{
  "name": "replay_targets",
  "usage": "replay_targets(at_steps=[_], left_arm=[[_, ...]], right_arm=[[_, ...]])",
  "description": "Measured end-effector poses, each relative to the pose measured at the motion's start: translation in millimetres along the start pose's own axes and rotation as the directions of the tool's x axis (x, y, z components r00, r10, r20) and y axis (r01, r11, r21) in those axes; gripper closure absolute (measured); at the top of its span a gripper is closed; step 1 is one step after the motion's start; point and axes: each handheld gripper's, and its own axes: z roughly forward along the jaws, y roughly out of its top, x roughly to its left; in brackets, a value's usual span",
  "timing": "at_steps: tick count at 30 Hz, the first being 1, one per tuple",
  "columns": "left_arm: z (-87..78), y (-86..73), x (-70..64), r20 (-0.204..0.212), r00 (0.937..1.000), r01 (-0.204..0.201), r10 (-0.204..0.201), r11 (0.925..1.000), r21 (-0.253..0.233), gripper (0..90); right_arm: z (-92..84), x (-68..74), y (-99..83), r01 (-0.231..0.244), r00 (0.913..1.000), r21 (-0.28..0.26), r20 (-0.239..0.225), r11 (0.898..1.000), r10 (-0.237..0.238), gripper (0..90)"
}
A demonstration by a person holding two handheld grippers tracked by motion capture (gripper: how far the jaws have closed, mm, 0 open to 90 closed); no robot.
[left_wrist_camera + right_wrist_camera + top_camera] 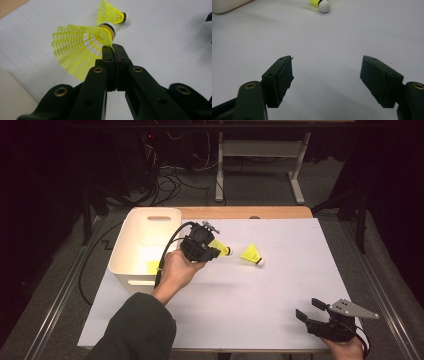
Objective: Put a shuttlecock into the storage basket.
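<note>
Two shuttlecocks were out: my left gripper (113, 48) pinched one (80, 47) by its skirt beside the bin (125, 245); my right gripper (327, 75) gaped wide near the table's (280, 290) front-right corner.

Overhead light falls brightly on the white table sheet (280, 285) while the surrounding room sinks into near-black, with the high view soft and grainy. Soft shadows pool beneath the left gripper (212, 254). In both gripper views the near jaws are blurred and dark against the glaring sheet.
</note>
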Motion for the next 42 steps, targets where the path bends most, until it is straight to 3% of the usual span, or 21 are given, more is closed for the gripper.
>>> replay_targets(at_steps=[42], left_arm=[[-38.7, 0.0, 27.8, -0.051, 0.9964, 0.065, -0.067, 0.9969, -0.043, 89.2]], right_arm=[[0.3, 0.1, 0.0, 0.002, 1.0000, 0.002, 0.000, 1.000, -0.002, 26.7]])
